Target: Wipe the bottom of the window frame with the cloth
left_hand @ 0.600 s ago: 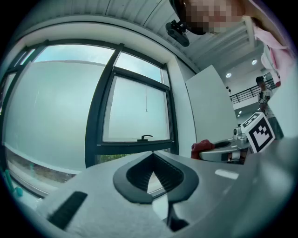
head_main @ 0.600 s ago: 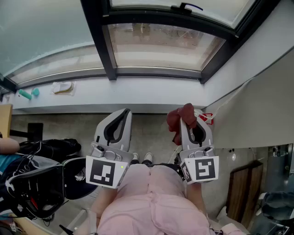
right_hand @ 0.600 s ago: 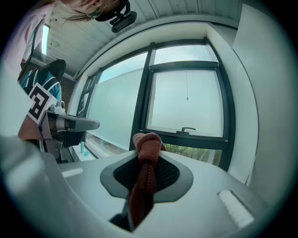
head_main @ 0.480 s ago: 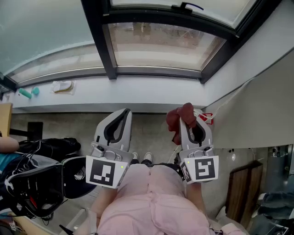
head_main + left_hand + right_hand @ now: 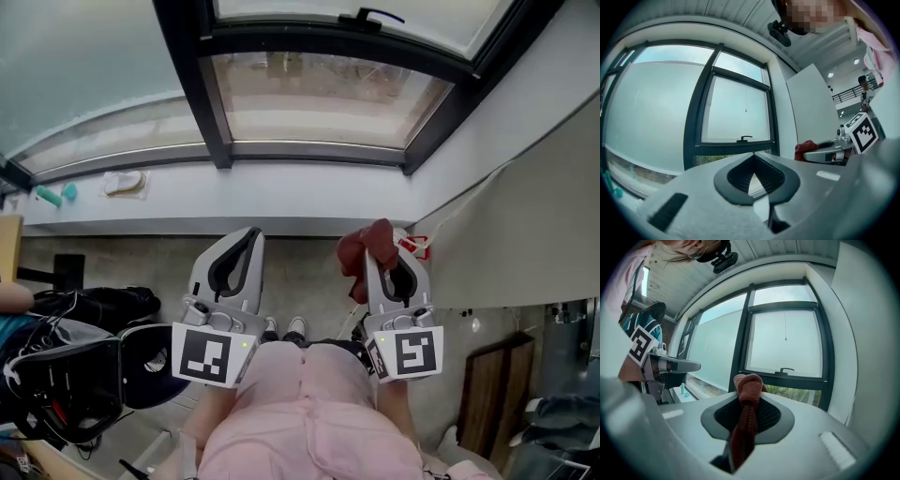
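My right gripper [image 5: 379,249]: jaws clenched on red cloth [image 5: 355,255]
My left gripper [image 5: 247,238]: jaws together, empty
Window frame [image 5: 309,151]: apart from cloth

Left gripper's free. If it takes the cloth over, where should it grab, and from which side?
Grip the bunched wad of the cloth that sticks out past the tips of the right gripper, coming in from its left: the wad bulges that way, clear of the jaws. The left gripper is shut, so open it first.
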Tool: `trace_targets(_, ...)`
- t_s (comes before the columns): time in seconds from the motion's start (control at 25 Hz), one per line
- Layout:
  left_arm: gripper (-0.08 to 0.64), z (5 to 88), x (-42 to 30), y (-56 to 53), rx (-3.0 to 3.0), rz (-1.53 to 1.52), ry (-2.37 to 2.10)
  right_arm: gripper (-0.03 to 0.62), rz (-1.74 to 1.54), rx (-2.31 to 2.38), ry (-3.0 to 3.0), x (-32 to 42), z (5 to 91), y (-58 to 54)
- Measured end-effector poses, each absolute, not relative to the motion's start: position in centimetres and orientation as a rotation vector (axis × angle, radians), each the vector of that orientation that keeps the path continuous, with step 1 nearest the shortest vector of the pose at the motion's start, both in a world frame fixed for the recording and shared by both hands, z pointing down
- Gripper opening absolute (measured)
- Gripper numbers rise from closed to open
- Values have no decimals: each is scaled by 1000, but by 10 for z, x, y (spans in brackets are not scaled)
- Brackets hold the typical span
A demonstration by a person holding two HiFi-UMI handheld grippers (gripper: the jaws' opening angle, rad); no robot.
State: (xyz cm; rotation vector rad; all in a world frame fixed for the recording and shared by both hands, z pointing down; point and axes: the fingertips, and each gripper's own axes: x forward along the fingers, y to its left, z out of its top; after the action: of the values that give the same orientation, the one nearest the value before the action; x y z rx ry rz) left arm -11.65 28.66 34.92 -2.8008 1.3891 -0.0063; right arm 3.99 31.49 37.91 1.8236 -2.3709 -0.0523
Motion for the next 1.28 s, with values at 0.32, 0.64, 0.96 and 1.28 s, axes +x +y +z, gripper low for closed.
trace_targets(0.32,-2,361,-102,284,-2800,28,1437,72,-34,1799,-2472,59,389,319)
trace_targets(0.64,-2,379,-102,235,-2840,-114,1459,72,-2,1816,-2432,70,395,272)
trace_targets(0.96,-2,358,-105,126,-2885,7,1352,72,-11,1877,-2374,61,377,180)
trace_targets(1.28,-2,356,-110,45,-2931,28,1269,72,-27,1966,-2298,57,369,114)
